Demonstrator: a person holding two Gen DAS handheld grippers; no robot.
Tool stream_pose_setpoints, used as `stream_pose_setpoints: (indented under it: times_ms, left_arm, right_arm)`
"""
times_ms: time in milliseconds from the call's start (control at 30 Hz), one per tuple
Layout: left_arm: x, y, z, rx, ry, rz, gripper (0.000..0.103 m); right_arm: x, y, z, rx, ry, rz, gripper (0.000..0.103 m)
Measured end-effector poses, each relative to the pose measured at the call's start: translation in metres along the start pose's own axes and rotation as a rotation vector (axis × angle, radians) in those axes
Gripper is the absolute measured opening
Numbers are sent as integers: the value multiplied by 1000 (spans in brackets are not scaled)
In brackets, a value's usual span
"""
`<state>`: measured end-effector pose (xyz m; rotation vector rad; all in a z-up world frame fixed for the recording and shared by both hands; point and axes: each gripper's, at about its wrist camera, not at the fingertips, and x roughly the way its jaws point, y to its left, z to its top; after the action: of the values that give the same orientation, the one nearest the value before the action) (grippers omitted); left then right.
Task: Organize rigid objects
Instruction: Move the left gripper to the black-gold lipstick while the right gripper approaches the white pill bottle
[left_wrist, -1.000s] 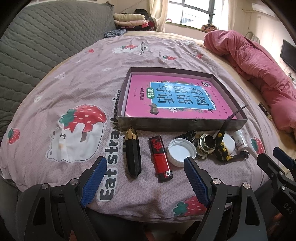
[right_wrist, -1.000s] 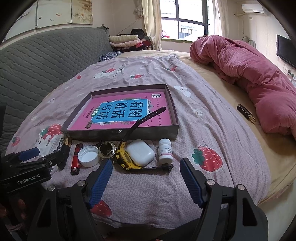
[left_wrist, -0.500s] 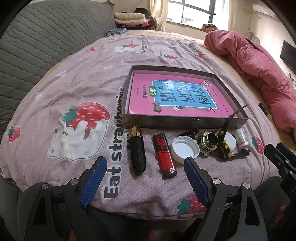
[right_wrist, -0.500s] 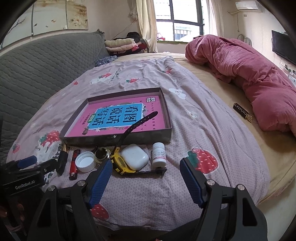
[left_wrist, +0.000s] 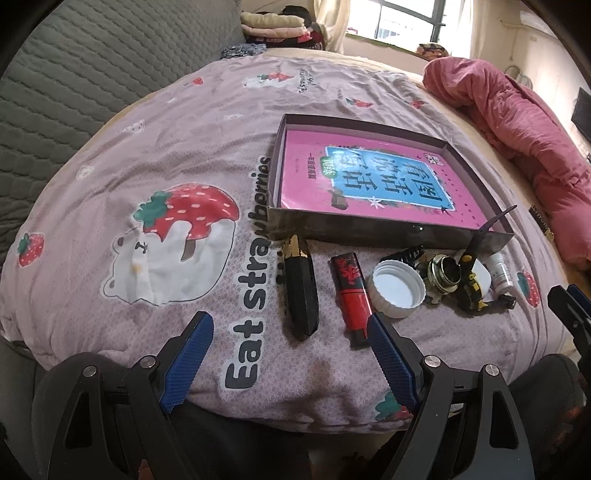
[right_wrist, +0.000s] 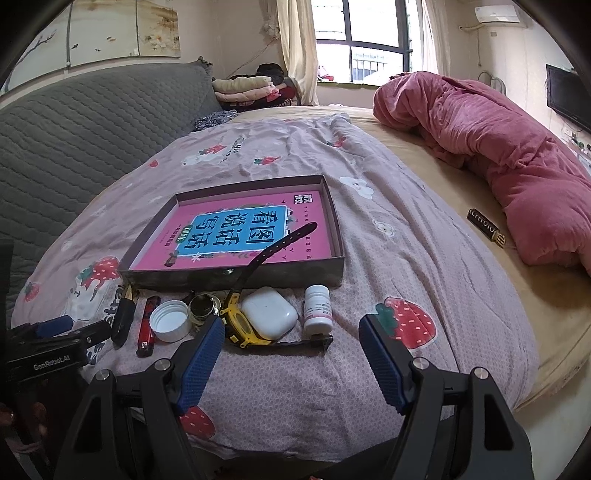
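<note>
Fingers: left gripper (left_wrist: 286, 334) and right gripper (right_wrist: 291, 345) both spread wide, holding nothing.
Objects, left to right: black tube (left_wrist: 300, 286), red lighter (left_wrist: 351, 291), white cap (left_wrist: 398, 288), yellow watch (right_wrist: 240, 321), earbud case (right_wrist: 269, 312), pill bottle (right_wrist: 317, 308), all before the tray (left_wrist: 369, 229).
Risk: soft blanket (left_wrist: 147, 155) may let the round cap slip away.
Writing: "Eat strawberries"; "GenRobot.AI".

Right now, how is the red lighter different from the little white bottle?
The red lighter lies flat; the white bottle stands upright. The lighter is slim with black ends; the bottle is round with a pink label. The lighter sits leftward, the bottle rightward. Both rest on the bedspread outside the box.
</note>
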<state>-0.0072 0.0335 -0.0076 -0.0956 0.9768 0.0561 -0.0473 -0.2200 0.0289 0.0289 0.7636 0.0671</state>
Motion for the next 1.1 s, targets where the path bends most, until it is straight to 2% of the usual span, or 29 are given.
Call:
stream_pose_setpoints:
  times_ms: [367,567,667,1100]
  left_arm:
    - [6,-11,5,37,-22,-15,86]
    - [4,-7,10,37,-61,28,86]
    - [7,-2,12,14,-47,12,86]
    - [23,7,12,-21,-8,40,86]
  right_arm:
    - [11,-12,2,10,18,-45,74]
    - [21,-21,1,28,47,-65,74]
    - [24,-20,0,23,52,-67,74]
    - [39,-9,1,-1,64,-42,74]
